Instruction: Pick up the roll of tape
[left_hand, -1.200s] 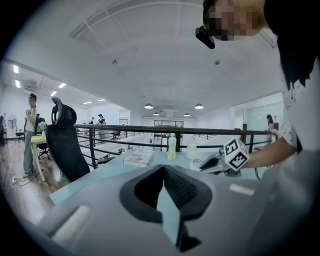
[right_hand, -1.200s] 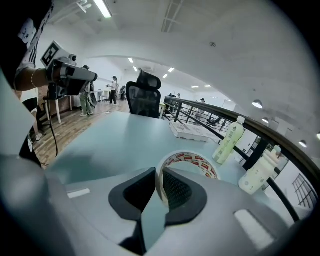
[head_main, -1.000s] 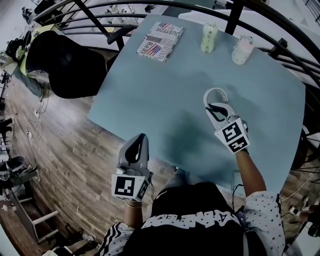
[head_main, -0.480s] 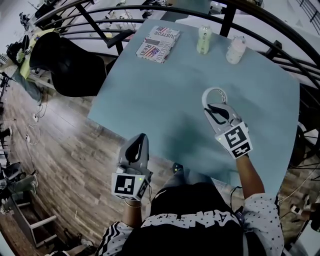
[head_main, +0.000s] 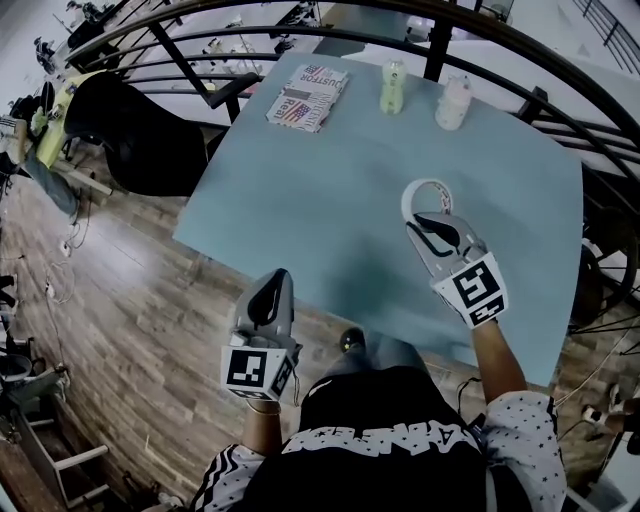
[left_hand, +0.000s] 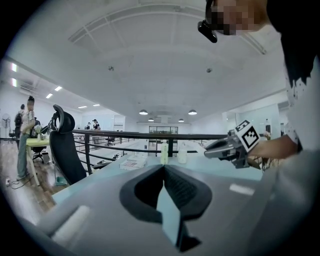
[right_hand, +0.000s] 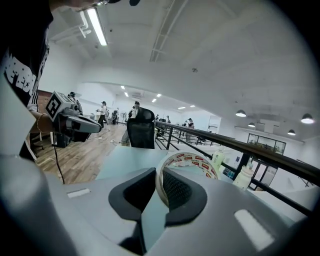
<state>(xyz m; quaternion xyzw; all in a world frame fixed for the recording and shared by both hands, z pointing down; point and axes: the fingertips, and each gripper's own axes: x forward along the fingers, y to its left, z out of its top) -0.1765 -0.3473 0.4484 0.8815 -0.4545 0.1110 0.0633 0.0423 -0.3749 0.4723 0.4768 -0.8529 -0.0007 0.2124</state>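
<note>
Left gripper (head_main: 275, 284) sits close to the body, off the near edge of the pale blue table (head_main: 300, 190), pointing forward, jaws together on nothing. Right gripper (head_main: 432, 222) reaches out over the table, jaws clamped on the wall of the white red-printed roll of tape (head_main: 408, 200), whose ring stands upright beyond the tips.

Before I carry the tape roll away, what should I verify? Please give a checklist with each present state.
1. Right gripper jaws shut on the wall of the tape roll: ok.
2. Roll's underside clear of the table: cannot tell, the gripper hides it.
3. Green bottle and white bottle stand well apart from the roll: ok.
4. Left gripper jaws together, empty, away from the roll: ok.
</note>
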